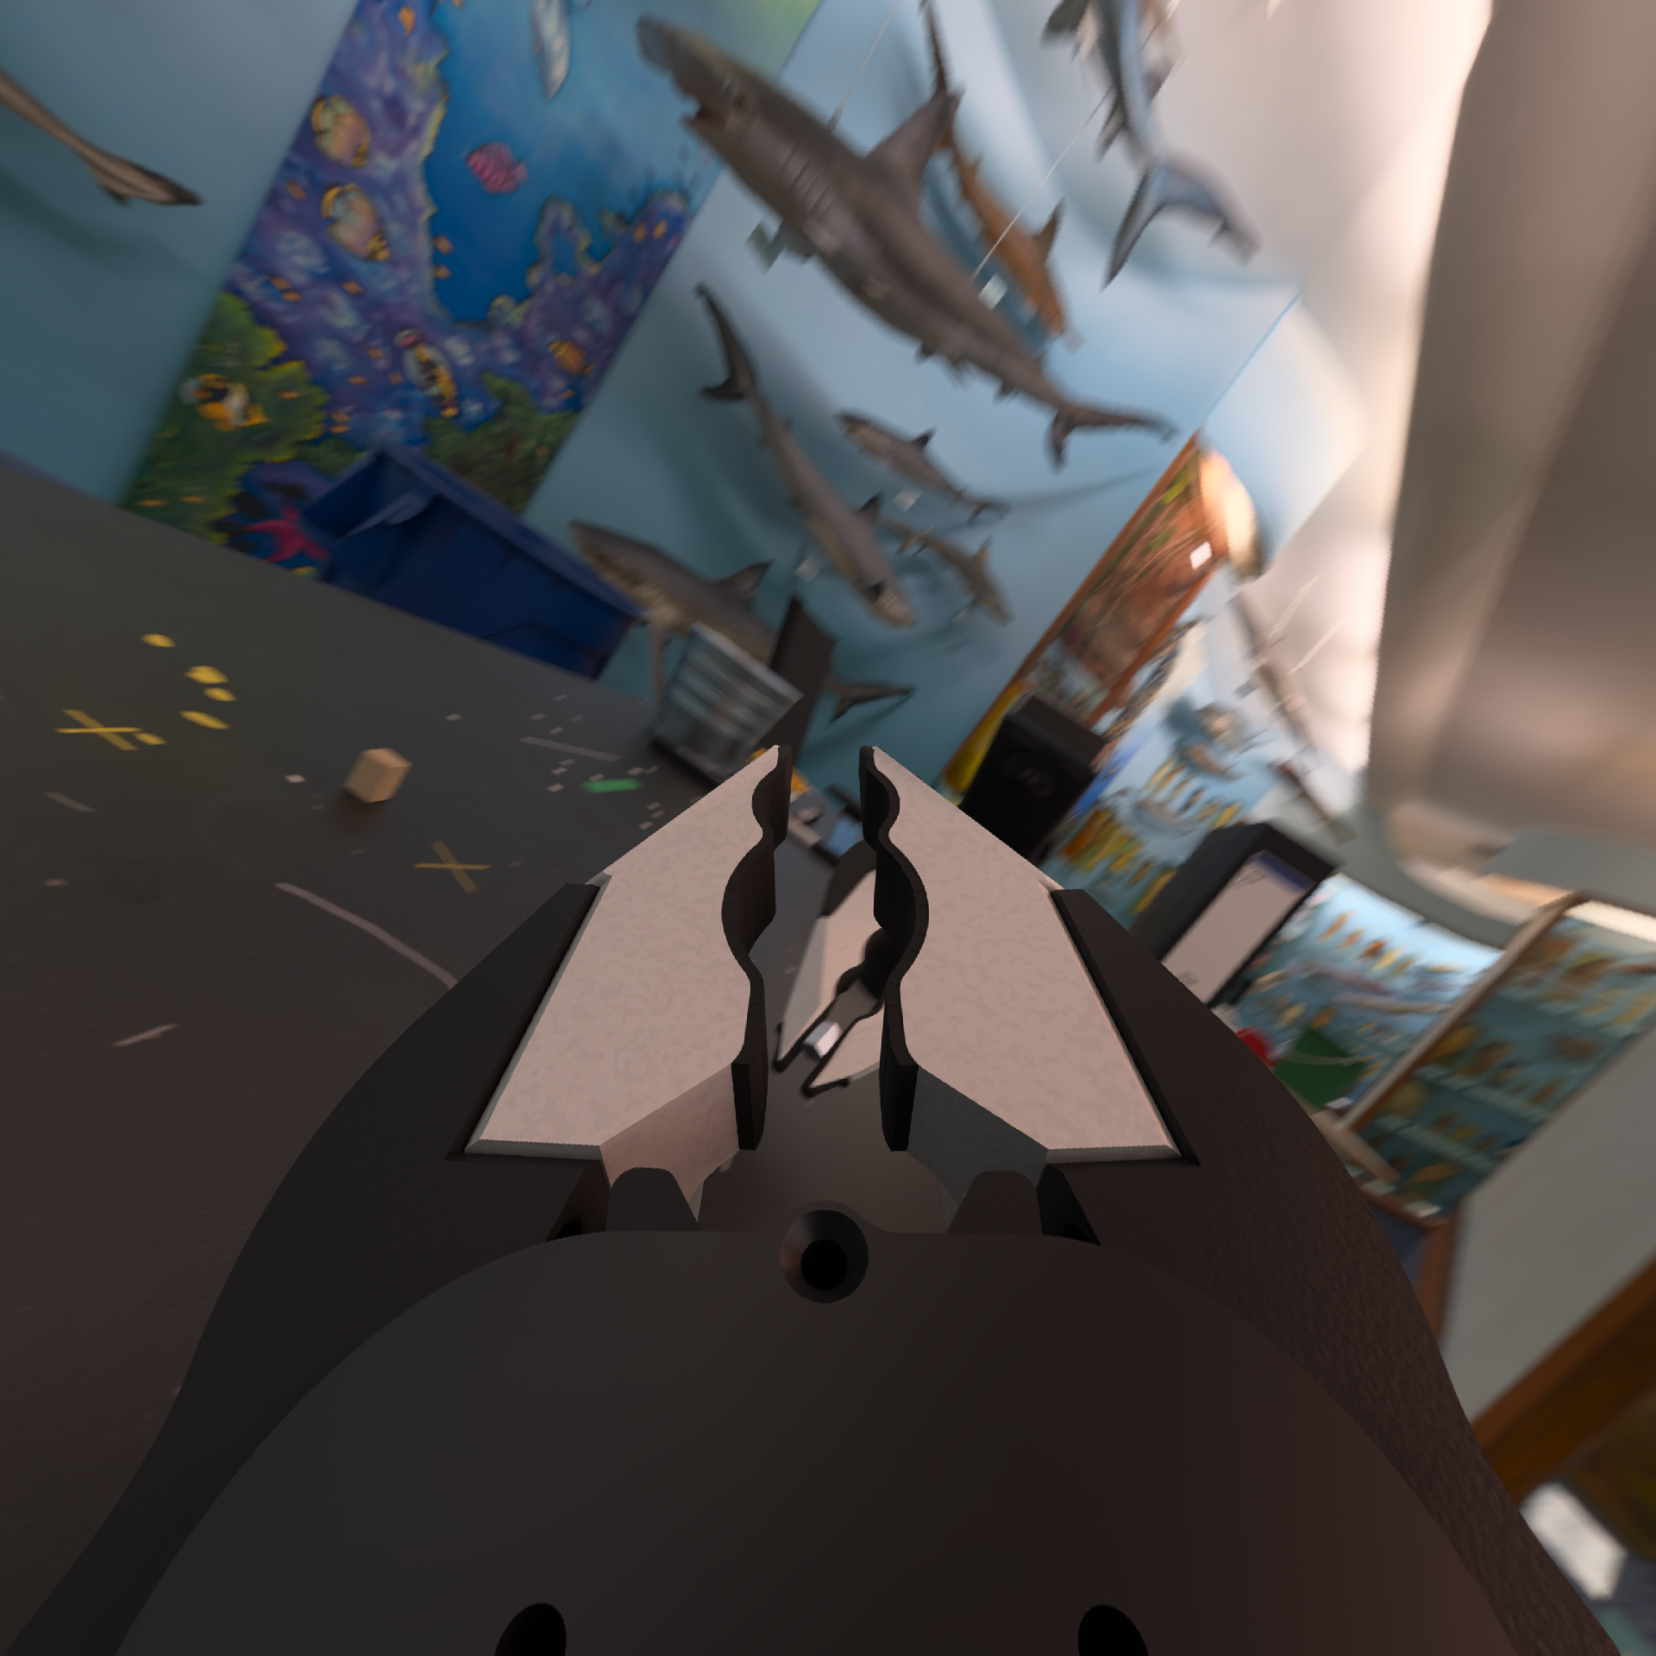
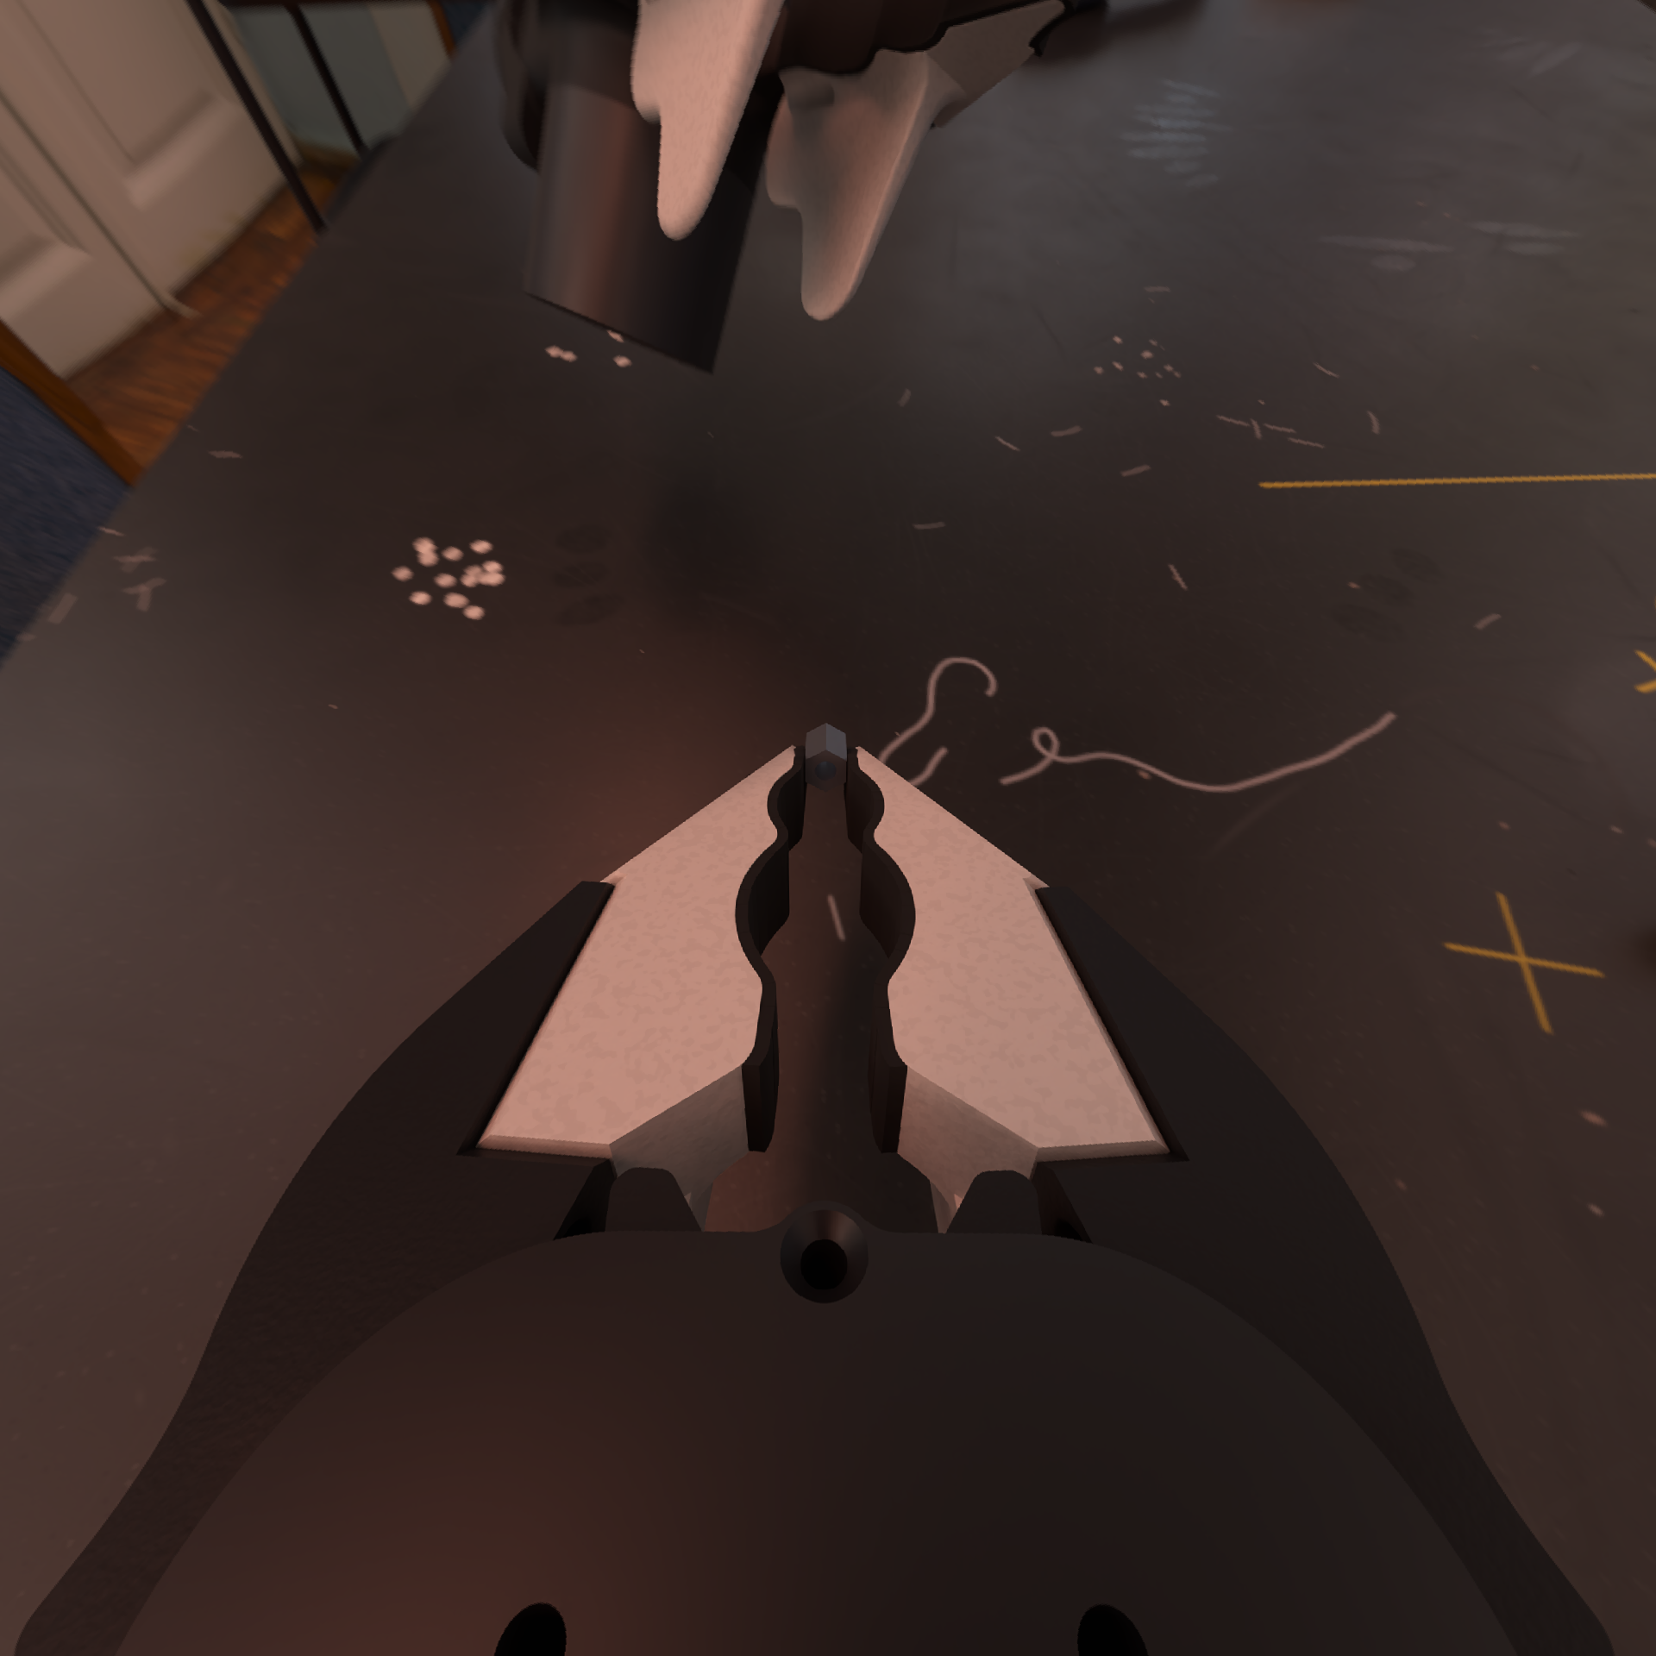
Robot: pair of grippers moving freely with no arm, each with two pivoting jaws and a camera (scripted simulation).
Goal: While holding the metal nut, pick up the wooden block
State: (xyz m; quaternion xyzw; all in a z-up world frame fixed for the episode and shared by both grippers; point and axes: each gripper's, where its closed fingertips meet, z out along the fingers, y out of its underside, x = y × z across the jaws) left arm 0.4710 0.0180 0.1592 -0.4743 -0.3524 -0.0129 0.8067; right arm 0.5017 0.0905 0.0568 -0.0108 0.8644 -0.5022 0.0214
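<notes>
The wooden block (image 1: pixel 376 775), a small pale cube, lies on the dark table (image 1: pixel 179 941), ahead and to the left of my left gripper (image 1: pixel 823 757). The left gripper is above the table, tilted, with its jaws a little apart and nothing between them. My right gripper (image 2: pixel 824 762) is shut on the small grey metal nut (image 2: pixel 823 746) at its fingertips, held low over the table (image 2: pixel 448 806). The right gripper with the nut (image 1: pixel 823 1039) shows through the left gripper's gap. The left gripper (image 2: pixel 762 224) hangs at the top of the right wrist view.
Yellow and white marks are scattered on the table. A blue bin (image 1: pixel 448 547) and a black box (image 1: pixel 1030 771) stand past the table's far edge. The table's left edge (image 2: pixel 107 502) drops to a wooden floor by a white door (image 2: pixel 107 161).
</notes>
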